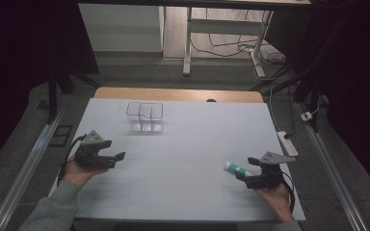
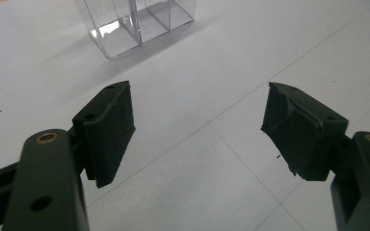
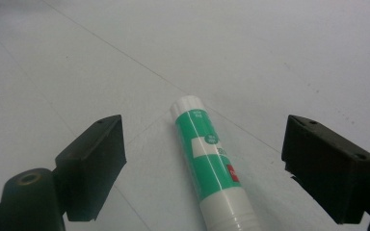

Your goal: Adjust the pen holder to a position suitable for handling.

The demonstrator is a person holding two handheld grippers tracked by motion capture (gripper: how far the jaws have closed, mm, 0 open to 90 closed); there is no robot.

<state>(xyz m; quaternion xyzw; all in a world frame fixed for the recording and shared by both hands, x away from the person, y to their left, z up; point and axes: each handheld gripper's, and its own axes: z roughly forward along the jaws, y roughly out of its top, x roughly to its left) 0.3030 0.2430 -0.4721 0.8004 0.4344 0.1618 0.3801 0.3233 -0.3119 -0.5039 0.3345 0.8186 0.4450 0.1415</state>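
From the high view, my left gripper (image 1: 118, 158) sits at the lower left of the frame and my right gripper (image 1: 243, 174) at the lower right, both low over the white surface (image 1: 183, 144). The green-and-white tube (image 1: 238, 168) lies flat just ahead of the right one, its near end right at the jaws. The clear organizer (image 1: 145, 117) stands upright toward the upper middle of the frame, well apart from the tube. My guess is that's where the tube is headed, since it's the only container around.

Left gripper view: jaws spread wide, nothing between them but bare surface. The clear organizer (image 2: 135, 24) is up at the top of the frame, its compartments looking empty. I'm probably parked here just to stay out of the way, or to steady the box if needed.

Right gripper view: jaws also wide open, gripping nothing. The green-and-white tube (image 3: 212, 163) runs up the middle of the frame between them, lying on the surface and angled a bit left at its far end. So I'm lined up along its length, and closing should pinch it across the body.
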